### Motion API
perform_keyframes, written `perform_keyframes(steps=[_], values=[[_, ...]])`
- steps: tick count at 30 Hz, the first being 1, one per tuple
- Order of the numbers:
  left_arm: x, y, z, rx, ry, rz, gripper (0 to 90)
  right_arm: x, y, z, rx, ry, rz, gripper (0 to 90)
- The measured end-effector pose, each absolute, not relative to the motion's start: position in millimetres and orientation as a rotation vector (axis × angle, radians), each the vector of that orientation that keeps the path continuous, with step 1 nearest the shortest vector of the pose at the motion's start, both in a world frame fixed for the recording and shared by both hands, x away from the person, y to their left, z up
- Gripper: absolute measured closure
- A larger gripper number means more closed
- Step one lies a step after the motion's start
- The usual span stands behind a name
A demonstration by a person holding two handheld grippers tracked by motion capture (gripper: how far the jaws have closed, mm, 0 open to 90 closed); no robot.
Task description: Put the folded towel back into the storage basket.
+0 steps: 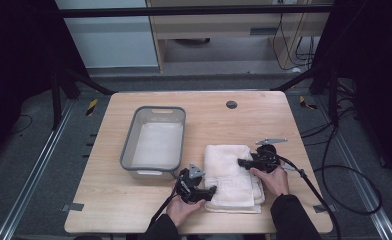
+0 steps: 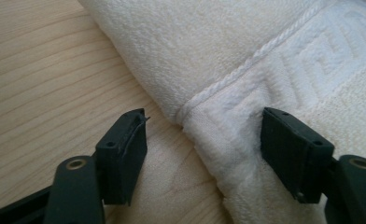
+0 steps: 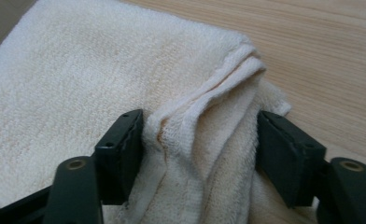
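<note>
I am working on the folded towel [image 1: 231,175] lying near the front edge of the tabletop [image 1: 134,210], its long axis running front to back. My left tool [image 1: 210,192] is spread, straddling its left edge; my right tool [image 1: 242,162] is spread around the bunched right-edge layers, neither pinching yet.

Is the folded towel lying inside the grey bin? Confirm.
No: the towel lies on the table, to the right of the grey bin.

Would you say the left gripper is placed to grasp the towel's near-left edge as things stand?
Probably yes: the left gripper is open, its jaws straddling the folded towel's edge on the table, with nothing between them.
</note>
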State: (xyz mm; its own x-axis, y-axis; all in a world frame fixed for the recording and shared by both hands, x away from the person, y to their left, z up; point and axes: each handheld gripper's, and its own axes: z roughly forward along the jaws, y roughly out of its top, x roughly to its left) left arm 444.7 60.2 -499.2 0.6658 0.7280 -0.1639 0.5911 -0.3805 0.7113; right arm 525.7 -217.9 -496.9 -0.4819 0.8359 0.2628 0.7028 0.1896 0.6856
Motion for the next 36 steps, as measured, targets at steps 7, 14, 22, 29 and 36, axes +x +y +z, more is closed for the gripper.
perform_keyframes(steps=[7,14,22,29,36], values=[[445,61,-499,2.084,0.998,0.129,55.4,526,-218,-496,1.546,2.31,1.223,54.2],[442,60,-496,2.073,0.997,0.114,70.0,525,-219,-492,1.545,2.306,1.268,65.5],[441,65,-494,2.051,0.987,0.085,74.2,519,-221,-480,1.505,2.282,1.308,66.5],[437,70,-483,2.025,0.959,0.102,74.9,509,-221,-462,1.455,2.25,1.338,66.7],[432,76,-468,1.996,0.928,0.133,75.2,501,-222,-445,1.41,2.208,1.392,67.2]])
